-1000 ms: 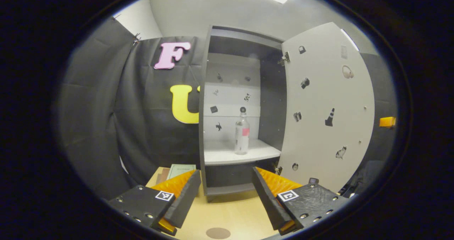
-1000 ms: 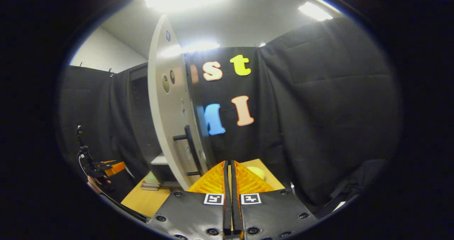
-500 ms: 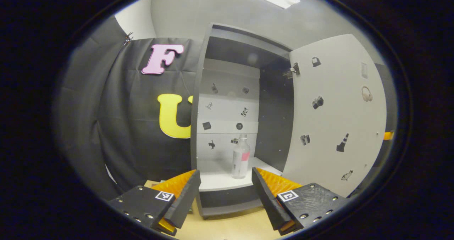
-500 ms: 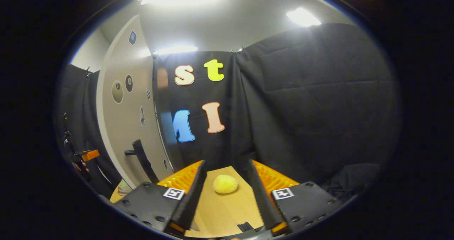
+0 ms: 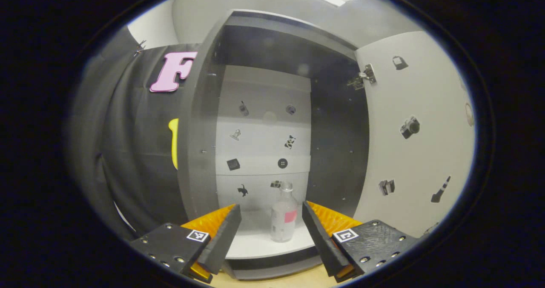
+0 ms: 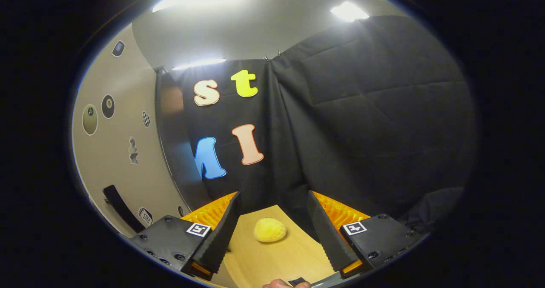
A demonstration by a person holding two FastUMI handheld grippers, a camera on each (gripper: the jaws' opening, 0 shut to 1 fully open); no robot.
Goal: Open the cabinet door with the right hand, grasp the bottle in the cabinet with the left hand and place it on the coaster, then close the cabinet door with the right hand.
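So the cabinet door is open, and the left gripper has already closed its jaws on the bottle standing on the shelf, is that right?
Not quite. In the left gripper view the cabinet door is open and the bottle stands on the shelf, but the left gripper has its jaws spread wide, with the bottle farther back between them, untouched.

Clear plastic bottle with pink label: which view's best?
Left gripper view: the clear plastic bottle with pink label stands upright on the white cabinet shelf, framed between open fingers. Right gripper view faces the open door's outer face and black cloth.
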